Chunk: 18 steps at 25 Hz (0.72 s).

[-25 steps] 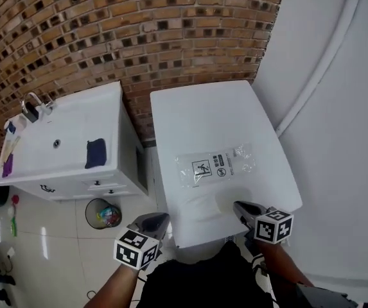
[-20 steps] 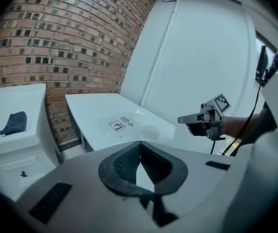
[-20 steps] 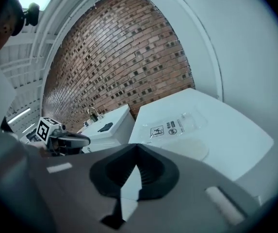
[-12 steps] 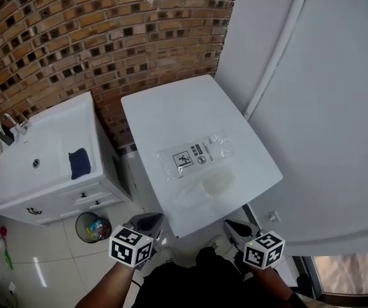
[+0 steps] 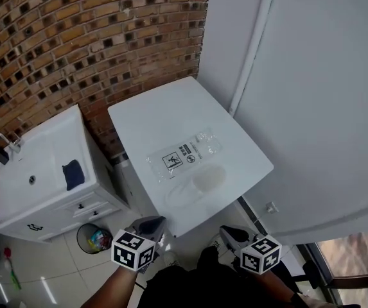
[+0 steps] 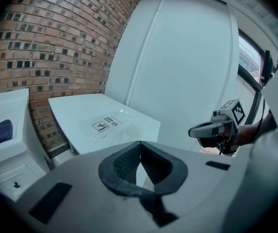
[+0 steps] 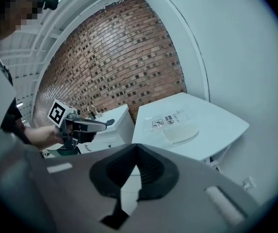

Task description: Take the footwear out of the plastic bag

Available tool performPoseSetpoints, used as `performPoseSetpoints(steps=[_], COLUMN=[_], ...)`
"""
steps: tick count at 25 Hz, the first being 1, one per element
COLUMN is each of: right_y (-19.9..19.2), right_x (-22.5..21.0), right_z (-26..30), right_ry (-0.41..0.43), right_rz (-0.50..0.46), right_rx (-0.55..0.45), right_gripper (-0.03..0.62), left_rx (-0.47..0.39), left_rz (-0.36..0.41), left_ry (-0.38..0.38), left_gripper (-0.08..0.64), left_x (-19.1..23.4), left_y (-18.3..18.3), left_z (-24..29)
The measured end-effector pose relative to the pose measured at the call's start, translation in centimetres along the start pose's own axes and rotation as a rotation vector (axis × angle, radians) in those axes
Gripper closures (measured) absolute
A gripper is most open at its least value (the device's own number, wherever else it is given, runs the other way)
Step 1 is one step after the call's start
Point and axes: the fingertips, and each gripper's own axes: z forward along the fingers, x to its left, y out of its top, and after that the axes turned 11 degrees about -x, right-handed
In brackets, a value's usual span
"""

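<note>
Brick wall (image 5: 74,37) fills the upper left, and below it stands a white sink cabinet (image 5: 42,197) with a faucet (image 5: 4,147) at its far left and a dark blue cloth (image 5: 73,174) on its top. A waste bin (image 5: 94,238) sits on the tiled floor in front of it. Just right of the bin, the left gripper (image 5: 153,223) hovers short of the table's near edge, jaws pressed together on nothing. The white table (image 5: 171,108) carries the clear plastic bag (image 5: 184,156), lying flat near its middle with printed labels facing up; the pale footwear (image 5: 200,181) shows faintly through it toward the near side. The right gripper (image 5: 227,231) hangs off the table's near corner, jaws likewise closed and empty, well apart from the bag. A plain white wall (image 5: 318,108) takes up the right.
</note>
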Motion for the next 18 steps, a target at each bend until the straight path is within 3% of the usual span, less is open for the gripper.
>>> performPoseSetpoints(steps=[6, 18], right_y=[0.7, 1.1], right_x=[-1.7, -1.3], right_z=[-0.8, -1.4], right_ry=[-0.044, -0.053], right_rz=[-0.01, -0.025], right_rx=[-0.023, -0.021], right_gripper=[0.591, 0.591], left_rx=[-0.004, -0.011], left_rz=[0.003, 0.0], left_ry=[-0.014, -0.001], left_gripper=[0.552, 0.554], left_x=[-0.8, -0.3], left_y=[-0.1, -0.2], left_z=[0.2, -0.9])
